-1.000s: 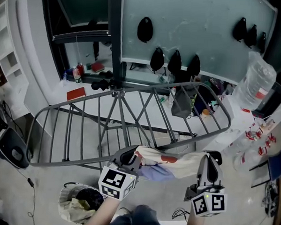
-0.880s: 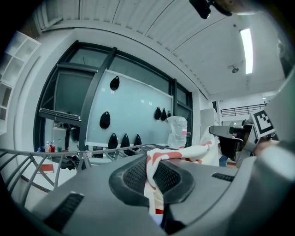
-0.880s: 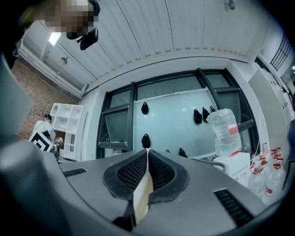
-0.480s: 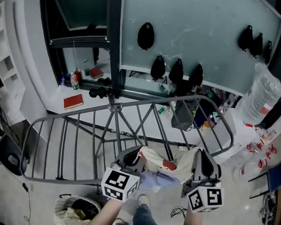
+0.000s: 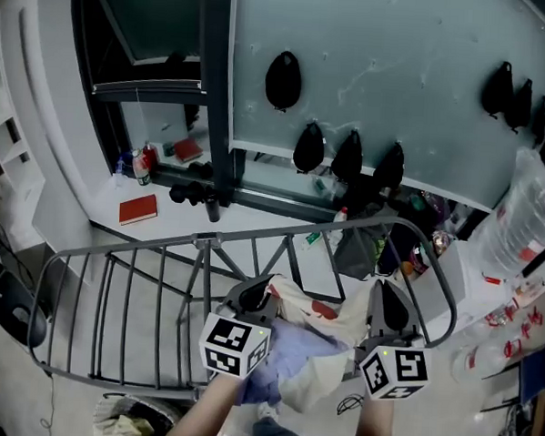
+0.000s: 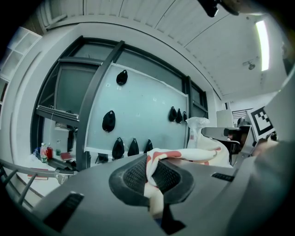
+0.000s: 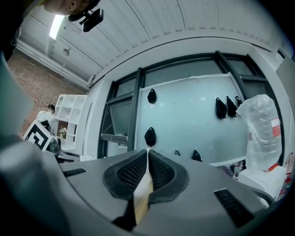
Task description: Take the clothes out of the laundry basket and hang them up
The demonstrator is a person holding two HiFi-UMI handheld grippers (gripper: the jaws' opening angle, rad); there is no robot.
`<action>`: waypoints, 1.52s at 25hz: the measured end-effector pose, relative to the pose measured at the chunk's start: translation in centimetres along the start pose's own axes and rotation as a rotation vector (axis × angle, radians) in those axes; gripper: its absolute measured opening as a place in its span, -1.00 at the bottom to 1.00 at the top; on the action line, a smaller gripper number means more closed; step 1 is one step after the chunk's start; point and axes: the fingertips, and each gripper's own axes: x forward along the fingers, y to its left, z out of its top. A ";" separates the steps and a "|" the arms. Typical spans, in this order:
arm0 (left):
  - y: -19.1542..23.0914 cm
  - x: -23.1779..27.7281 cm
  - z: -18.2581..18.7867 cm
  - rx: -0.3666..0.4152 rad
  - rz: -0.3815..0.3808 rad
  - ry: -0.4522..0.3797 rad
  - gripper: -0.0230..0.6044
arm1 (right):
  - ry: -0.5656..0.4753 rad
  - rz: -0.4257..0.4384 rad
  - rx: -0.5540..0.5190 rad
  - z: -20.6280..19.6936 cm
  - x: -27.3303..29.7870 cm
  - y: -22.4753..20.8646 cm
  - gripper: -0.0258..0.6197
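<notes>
A cream garment (image 5: 317,317) with red patches and a lilac part hangs stretched between both grippers, over the near right end of the grey drying rack (image 5: 253,248). My left gripper (image 5: 256,294) is shut on the garment's left edge; the cloth (image 6: 154,177) is pinched between its pads. My right gripper (image 5: 391,308) is shut on the right edge, and a cream strip (image 7: 144,191) shows between its jaws. The laundry basket (image 5: 125,421) with clothes in it shows at the bottom left edge, mostly cut off.
Behind the rack a frosted glass wall (image 5: 380,72) carries several black hooks (image 5: 282,79). A white sill holds a red book (image 5: 138,209) and bottles (image 5: 144,163). A big clear plastic bag (image 5: 525,226) and clutter stand at the right. A black fan (image 5: 8,308) sits at the left.
Both grippers have carried the garment forward, over the rack's near right end. The view has advanced; the basket has slid to the bottom edge.
</notes>
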 end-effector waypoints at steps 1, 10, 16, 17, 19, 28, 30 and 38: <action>0.5 1.1 0.1 -0.001 0.009 0.002 -0.85 | 0.004 0.002 0.002 -0.2 1.0 -0.7 -0.90; 4.0 6.7 -3.4 0.014 0.082 0.120 -0.84 | 0.133 0.040 -0.051 -4.4 7.3 -3.1 -0.89; 4.9 7.2 -5.8 0.041 0.100 0.189 -0.84 | 0.200 0.037 -0.022 -6.8 7.9 -3.4 -0.88; 4.8 7.3 -5.9 0.035 0.098 0.197 -0.84 | 0.209 0.036 -0.013 -7.0 8.0 -3.6 -0.87; 4.9 7.4 -6.0 0.017 0.092 0.213 -0.84 | 0.230 0.032 0.012 -7.2 8.1 -3.7 -0.84; 4.5 5.5 -7.5 -0.049 0.053 0.296 -0.13 | 0.273 0.009 0.084 -7.7 6.9 -4.0 -0.23; 4.4 4.8 -7.1 -0.052 0.061 0.275 -0.13 | 0.258 0.021 0.099 -7.2 6.5 -3.6 -0.23; 4.7 0.9 -3.1 -0.030 0.106 0.111 -0.14 | 0.109 0.144 0.105 -3.3 5.4 1.0 -0.25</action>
